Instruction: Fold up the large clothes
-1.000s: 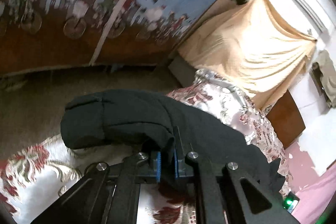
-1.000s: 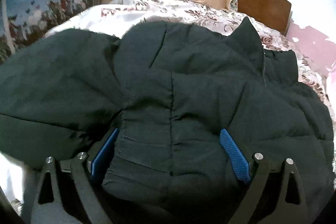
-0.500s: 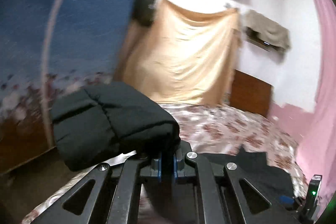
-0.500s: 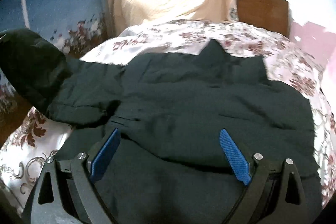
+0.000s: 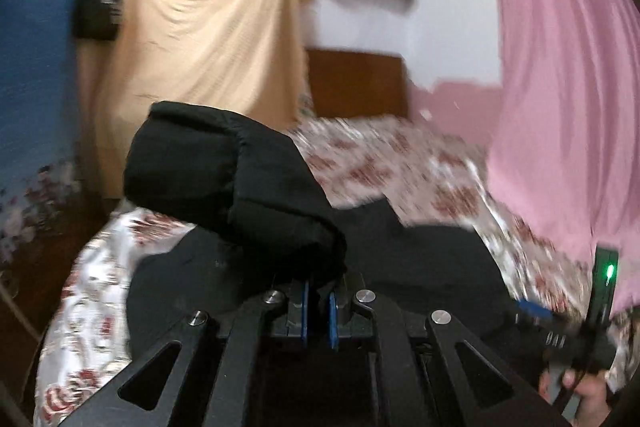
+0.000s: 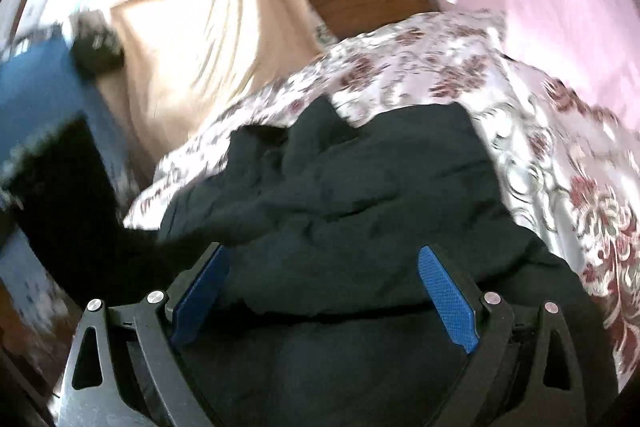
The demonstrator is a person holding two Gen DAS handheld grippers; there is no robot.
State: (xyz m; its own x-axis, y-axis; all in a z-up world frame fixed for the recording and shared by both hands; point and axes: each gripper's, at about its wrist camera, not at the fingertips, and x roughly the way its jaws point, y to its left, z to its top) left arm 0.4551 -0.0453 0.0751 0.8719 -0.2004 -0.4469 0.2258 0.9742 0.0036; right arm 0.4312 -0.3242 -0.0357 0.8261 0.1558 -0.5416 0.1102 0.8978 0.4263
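Observation:
A black padded jacket lies spread on the floral bed. My left gripper is shut on one of its sleeves, which hangs lifted and bunched over the jacket body. In the right wrist view that raised sleeve is a dark blur at the left. My right gripper is open over the jacket's near edge, and its blue pads stand wide apart without pressing the cloth. The right gripper also shows at the lower right of the left wrist view, held in a hand.
The floral bedsheet runs back to a wooden headboard. A pink curtain hangs along the right side. A beige cloth and a blue wall hanging are at the left, with dark floor beside the bed.
My left gripper has lifted the sleeve off the bed's left edge and swung it right over the jacket body. The right gripper, still open, has drawn back and turned right.

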